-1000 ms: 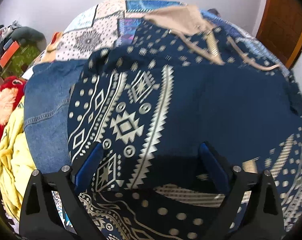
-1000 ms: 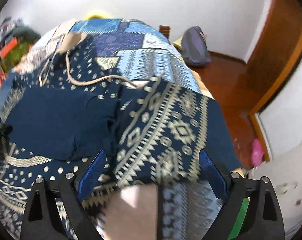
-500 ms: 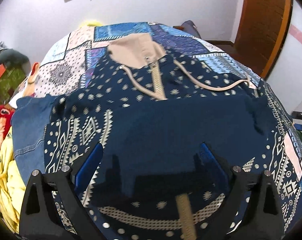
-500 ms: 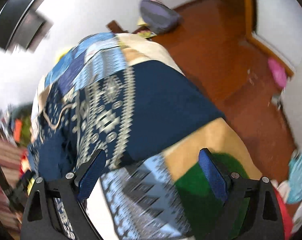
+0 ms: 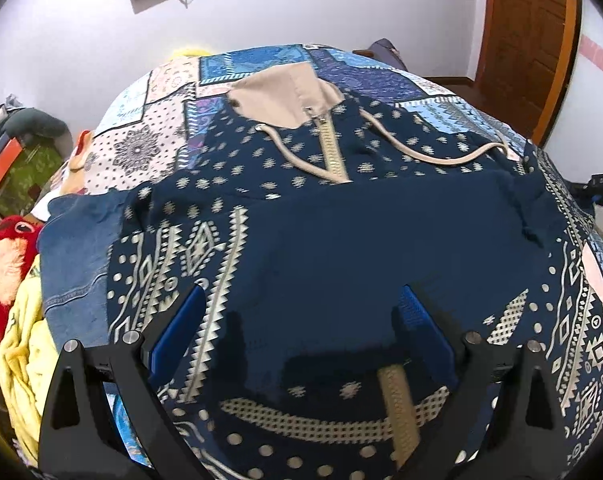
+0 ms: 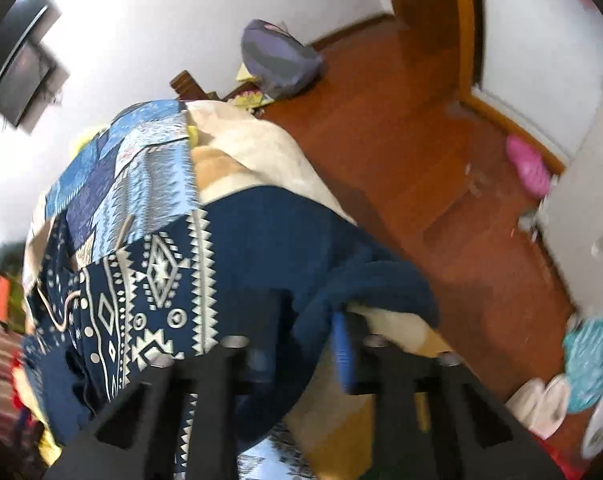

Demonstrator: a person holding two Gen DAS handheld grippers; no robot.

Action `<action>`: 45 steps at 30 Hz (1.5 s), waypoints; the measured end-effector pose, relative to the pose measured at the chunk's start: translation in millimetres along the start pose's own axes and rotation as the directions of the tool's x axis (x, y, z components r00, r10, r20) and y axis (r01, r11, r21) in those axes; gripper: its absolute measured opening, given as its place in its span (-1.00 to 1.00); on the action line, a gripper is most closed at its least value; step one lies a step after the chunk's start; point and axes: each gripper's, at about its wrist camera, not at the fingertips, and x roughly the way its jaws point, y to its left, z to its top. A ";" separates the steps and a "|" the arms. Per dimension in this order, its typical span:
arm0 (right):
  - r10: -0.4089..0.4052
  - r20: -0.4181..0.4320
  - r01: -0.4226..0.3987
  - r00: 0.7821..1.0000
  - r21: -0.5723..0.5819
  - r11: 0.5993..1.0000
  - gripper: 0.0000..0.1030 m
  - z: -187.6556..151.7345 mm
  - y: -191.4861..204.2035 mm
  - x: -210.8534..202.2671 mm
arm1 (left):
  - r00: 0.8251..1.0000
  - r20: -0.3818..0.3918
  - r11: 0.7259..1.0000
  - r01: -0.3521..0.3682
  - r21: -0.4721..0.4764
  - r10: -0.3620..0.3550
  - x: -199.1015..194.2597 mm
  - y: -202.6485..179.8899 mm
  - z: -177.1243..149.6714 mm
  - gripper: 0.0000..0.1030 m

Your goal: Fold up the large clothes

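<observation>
A large navy hoodie [image 5: 341, 232] with cream geometric patterns, a beige hood, zip and drawcords lies spread front-up on the patchwork bedspread [image 5: 153, 144]. One sleeve is folded across its chest. My left gripper [image 5: 297, 320] is open and empty, hovering over the hoodie's lower middle. In the right wrist view the other sleeve [image 6: 261, 248] hangs over the bed's right edge. My right gripper [image 6: 305, 344] is shut on that sleeve's plain navy cuff end [image 6: 365, 284].
Blue jeans [image 5: 73, 248], a yellow garment [image 5: 21, 360] and a red plush toy [image 5: 5, 256] lie at the bed's left side. On the wooden floor [image 6: 421, 140] to the right are a grey backpack [image 6: 277, 56], a pink item [image 6: 527, 168] and a wooden door [image 5: 529, 32].
My left gripper has drawn back and up, bringing the whole hoodie into view. My right gripper swung to the bed's right edge and closed on the hanging sleeve's cuff.
</observation>
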 end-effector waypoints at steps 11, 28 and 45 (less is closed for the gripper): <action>0.130 0.218 -0.068 0.967 -0.272 0.960 -0.83 8.7 101.8 -106.2 | 0.999 0.052 0.997 -0.009 -0.072 0.013 -34.6 33.4 -6.3 0.90; 0.285 -0.035 -0.263 0.958 -0.500 0.825 -0.83 -112.5 314.3 -77.4 | 0.996 0.091 0.986 -0.002 -0.169 0.018 -83.0 99.2 -47.2 0.90; 0.140 -0.400 -0.313 0.906 -0.410 0.857 -0.82 -193.6 282.1 -36.5 | 0.999 0.030 0.985 0.029 -0.172 -0.025 -76.6 92.6 -65.3 0.90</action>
